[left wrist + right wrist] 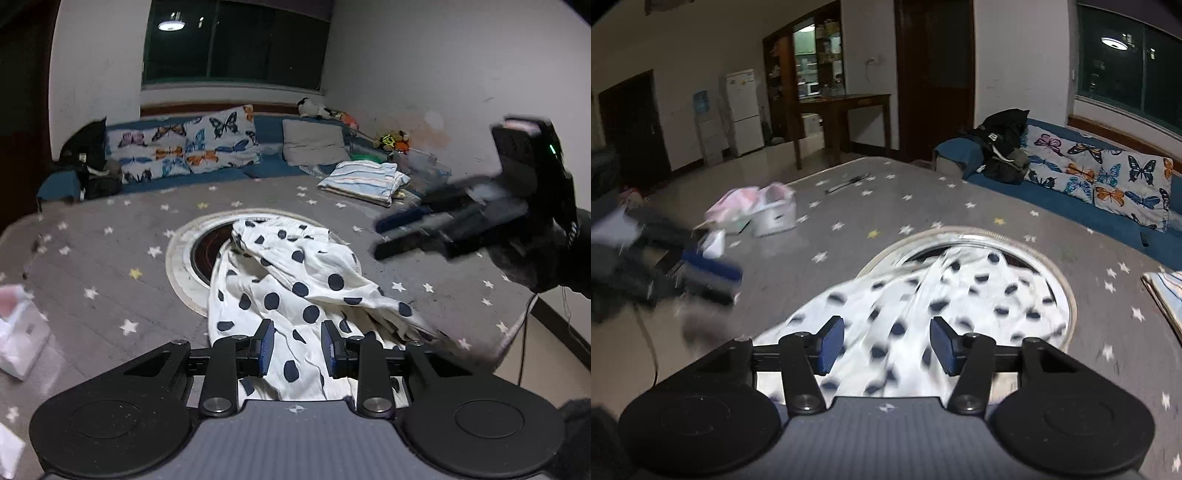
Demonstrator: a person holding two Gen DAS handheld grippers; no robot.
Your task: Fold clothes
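We see one spotted cloth (295, 280) lying crumpled just ahead of both grippers. Our left gripper (297, 345) stands narrowly parted, the right gripper (886, 341) wider, neither gripping. No readable writing.

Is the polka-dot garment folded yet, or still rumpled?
Rumpled. The polka-dot garment lies bunched in loose ridges across the round insert, no flat folded edges.

One polka-dot garment (295, 291) lies on the bench (110, 258). Beyond it: two butterfly pillows (184, 147), one grey cushion (314, 142), one folded striped cloth (365, 181).
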